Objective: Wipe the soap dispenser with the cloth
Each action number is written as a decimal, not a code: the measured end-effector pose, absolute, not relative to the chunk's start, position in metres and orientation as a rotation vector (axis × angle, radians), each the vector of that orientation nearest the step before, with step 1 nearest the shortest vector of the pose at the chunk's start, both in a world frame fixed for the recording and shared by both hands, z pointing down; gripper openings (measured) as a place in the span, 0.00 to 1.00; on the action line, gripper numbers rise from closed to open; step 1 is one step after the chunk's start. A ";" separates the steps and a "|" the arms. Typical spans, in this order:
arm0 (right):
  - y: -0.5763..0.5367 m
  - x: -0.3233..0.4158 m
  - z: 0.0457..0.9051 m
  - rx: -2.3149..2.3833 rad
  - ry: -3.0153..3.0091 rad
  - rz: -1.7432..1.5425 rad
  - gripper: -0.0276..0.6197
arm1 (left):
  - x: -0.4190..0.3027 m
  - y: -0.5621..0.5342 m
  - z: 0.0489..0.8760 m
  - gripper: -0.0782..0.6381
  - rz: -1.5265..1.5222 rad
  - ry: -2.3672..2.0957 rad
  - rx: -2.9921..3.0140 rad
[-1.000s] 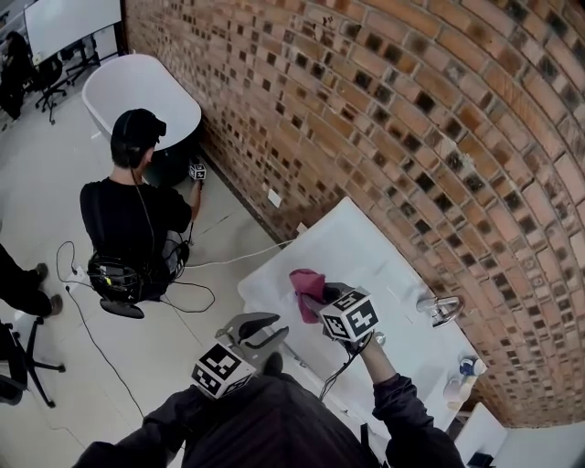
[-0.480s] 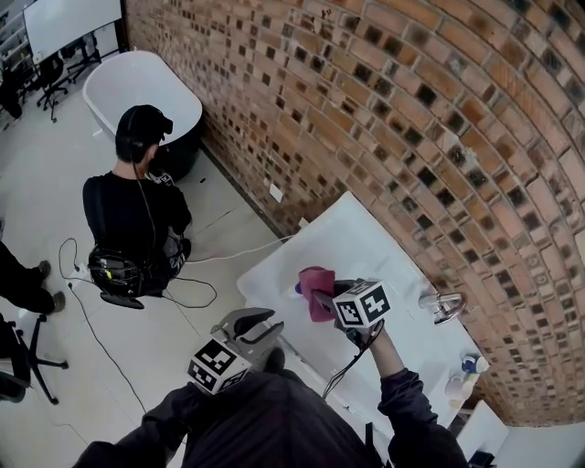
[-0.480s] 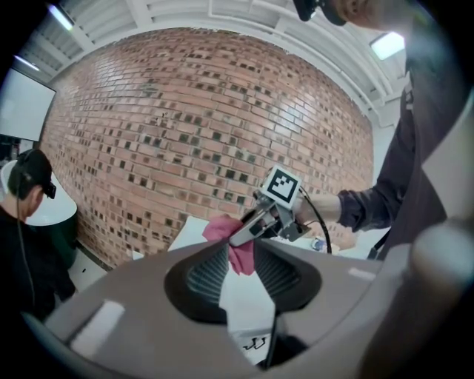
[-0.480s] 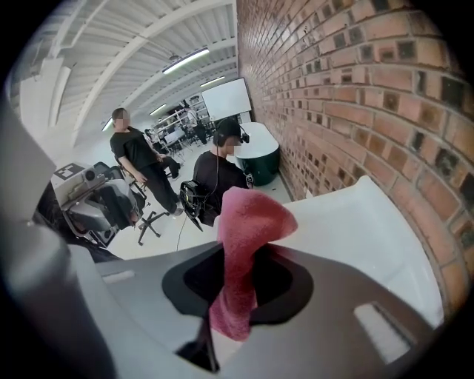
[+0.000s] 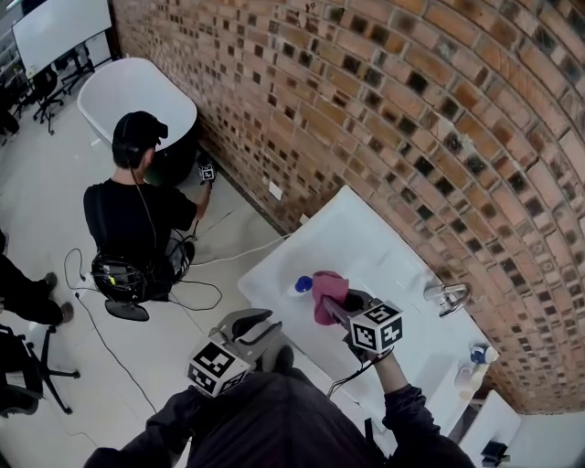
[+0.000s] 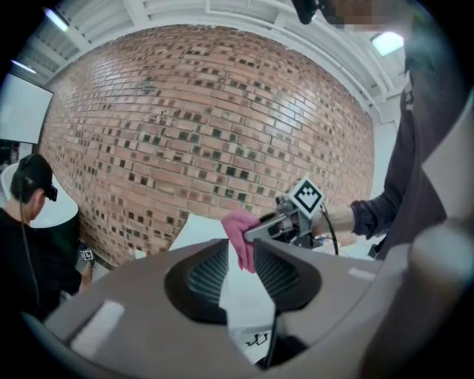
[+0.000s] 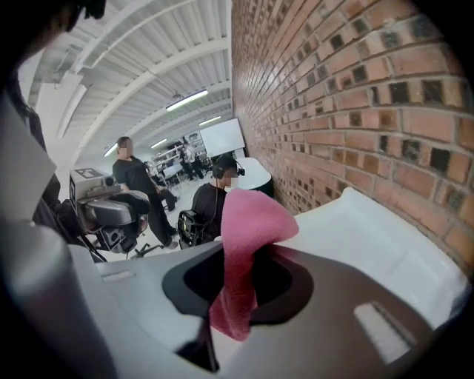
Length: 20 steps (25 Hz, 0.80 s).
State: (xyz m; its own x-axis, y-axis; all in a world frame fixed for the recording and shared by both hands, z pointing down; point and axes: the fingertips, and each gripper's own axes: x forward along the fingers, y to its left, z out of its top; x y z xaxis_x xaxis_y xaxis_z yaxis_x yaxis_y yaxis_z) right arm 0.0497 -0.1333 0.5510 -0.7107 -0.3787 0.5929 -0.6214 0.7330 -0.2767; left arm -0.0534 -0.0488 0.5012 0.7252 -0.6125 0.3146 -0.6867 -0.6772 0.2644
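The right arm reaches forward over the white counter, dark sleeve pushed back from the wrist. Its right gripper angles downward toward the counter's near-left end. The jaws are clamped on the pink cloth, which bunches above the fingertips and hangs down between them in the right gripper view. The left gripper sits close to the body at the counter's near edge, pointing almost level toward the brick wall. Its 2 jaws stand apart with nothing between them; through the gap the left gripper view shows the counter and, farther off, the cloth in the right gripper.

A small blue-topped item stands on the counter just beside the cloth, on its left. 2 bottles stand at the counter's far right end, past a chrome faucet set against the wall. I cannot tell which of these is the soap dispenser.

The room has a pale floor with cables trailing across it. A person in black wearing a headset crouches beside a white bathtub, and a whiteboard stands in the far corner.
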 end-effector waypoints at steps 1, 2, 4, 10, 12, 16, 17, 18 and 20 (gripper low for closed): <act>-0.128 0.054 0.555 0.800 -2.443 0.690 0.16 | -0.056 -0.049 0.502 0.27 0.288 -1.009 2.562; -0.123 0.057 0.563 0.840 -2.449 0.762 0.16 | -0.057 -0.051 0.503 0.27 0.294 -1.011 2.560; -0.115 0.061 0.581 0.907 -2.438 0.945 0.16 | -0.056 -0.055 0.505 0.27 0.307 -1.011 2.562; -0.117 0.047 0.613 1.117 -2.416 1.525 0.16 | -0.055 -0.061 0.503 0.27 0.377 -0.958 2.607; -0.126 0.044 0.624 1.200 -2.369 1.741 0.16 | -0.055 -0.060 0.501 0.27 0.390 -0.951 2.614; -0.134 0.045 0.658 1.344 -2.196 2.031 0.16 | -0.060 -0.057 0.500 0.27 0.415 -0.956 2.612; -0.134 0.046 0.668 1.367 -2.158 2.045 0.16 | -0.061 -0.057 0.501 0.27 0.418 -0.961 2.610; -0.133 0.046 0.677 1.384 -2.122 2.053 0.16 | -0.062 -0.056 0.501 0.27 0.420 -0.966 2.607; -0.132 0.047 0.694 1.408 -2.060 2.078 0.16 | -0.065 -0.056 0.503 0.27 0.423 -0.973 2.601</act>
State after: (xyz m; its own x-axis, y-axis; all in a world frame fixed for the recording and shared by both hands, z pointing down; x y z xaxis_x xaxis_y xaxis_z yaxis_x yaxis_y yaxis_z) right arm 0.0475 -0.1318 0.6941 -0.6195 -0.6162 0.4864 -0.4812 -0.1915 -0.8555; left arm -0.0650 -0.0557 0.5026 0.7222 -0.5749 0.3845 -0.6733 -0.7117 0.2006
